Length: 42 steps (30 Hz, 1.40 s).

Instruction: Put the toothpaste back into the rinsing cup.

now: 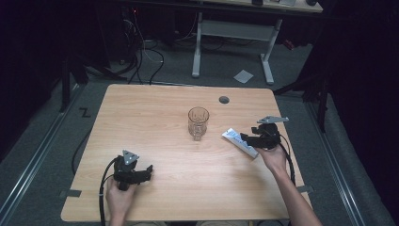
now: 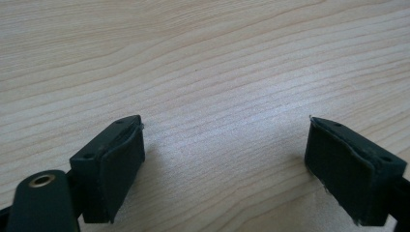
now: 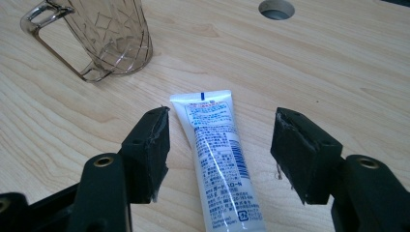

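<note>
White tube (image 3: 217,154) between spread right tongs (image 3: 220,150); left tongs (image 2: 225,169) spread, empty.

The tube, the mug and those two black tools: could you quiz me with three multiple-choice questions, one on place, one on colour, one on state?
1. Where does the tube lie?
A. inside the mug
B. flat on the table, between the right tool's jaws
C. under the left tool

2. What colour is the mug?
A. clear, brownish
B. solid red
C. white

3. How stands the left tool?
A. shut on the tube
B. shut, holding nothing
C. open over bare wood

Key: B, the right tool has a jaw on each side of it; A, the table shows through it; C, wood shows between its spread jaws.
</note>
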### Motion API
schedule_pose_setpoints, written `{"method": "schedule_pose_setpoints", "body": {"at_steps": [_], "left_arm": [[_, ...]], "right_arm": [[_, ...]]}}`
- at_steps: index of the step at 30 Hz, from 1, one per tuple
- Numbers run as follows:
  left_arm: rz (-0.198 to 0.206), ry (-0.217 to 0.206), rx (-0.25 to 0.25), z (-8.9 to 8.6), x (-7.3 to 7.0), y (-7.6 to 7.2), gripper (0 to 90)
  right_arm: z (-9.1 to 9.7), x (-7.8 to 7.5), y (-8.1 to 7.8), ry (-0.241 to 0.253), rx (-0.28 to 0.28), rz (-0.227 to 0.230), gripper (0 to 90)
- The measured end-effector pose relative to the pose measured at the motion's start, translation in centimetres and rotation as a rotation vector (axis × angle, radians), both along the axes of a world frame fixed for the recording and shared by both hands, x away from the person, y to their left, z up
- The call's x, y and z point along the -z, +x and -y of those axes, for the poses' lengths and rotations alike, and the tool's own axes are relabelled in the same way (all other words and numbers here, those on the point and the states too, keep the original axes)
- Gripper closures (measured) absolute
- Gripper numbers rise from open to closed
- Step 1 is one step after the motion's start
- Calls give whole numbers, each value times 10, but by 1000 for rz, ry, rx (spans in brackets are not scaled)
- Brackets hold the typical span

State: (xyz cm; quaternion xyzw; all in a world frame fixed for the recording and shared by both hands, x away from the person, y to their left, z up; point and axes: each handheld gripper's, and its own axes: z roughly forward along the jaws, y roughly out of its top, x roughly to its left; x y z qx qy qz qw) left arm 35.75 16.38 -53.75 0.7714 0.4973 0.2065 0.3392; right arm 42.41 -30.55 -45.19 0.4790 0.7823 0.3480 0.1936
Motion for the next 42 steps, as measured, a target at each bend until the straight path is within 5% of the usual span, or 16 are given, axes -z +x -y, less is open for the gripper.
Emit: {"method": "schedule_pose_setpoints", "body": {"at_steps": [23,42], "left_arm": [[0,0,0,0,0,0,145],[0,0,0,0,0,0,144]], "right_arm": [[-23,26,41,-123,-69,-153,311],[-38,47,58,-220,-90,-239,315]]}}
